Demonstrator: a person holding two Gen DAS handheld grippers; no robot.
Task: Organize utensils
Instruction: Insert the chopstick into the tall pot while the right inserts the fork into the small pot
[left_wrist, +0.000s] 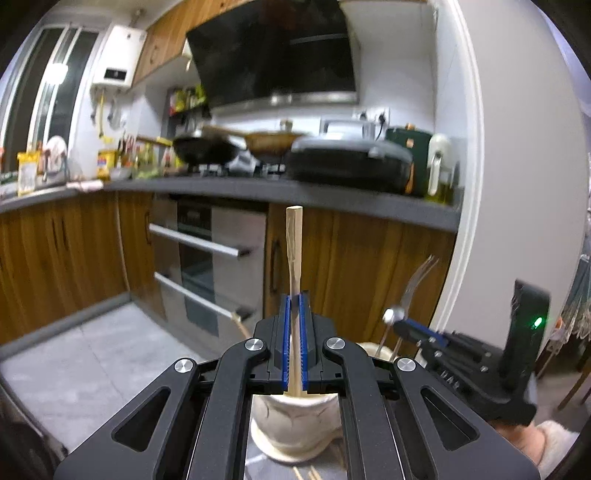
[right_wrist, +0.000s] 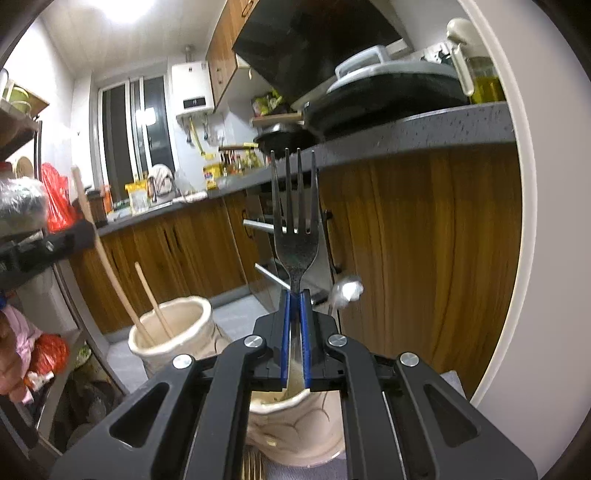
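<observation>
A wooden chopstick (left_wrist: 294, 258) is clamped upright between the blue pads of the left gripper (left_wrist: 294, 299), its upper length rising well above the fingertips and its lower end reaching down toward a cream ceramic holder (left_wrist: 295, 428) seen just beneath the jaws. A metal fork (right_wrist: 295, 221) is pinched at its neck by the closed right gripper (right_wrist: 294, 295), tines pointing up, above a second cream holder (right_wrist: 295, 424). To the left, another cream holder (right_wrist: 173, 332) is seen with chopsticks (right_wrist: 153, 302) leaning inside.
</observation>
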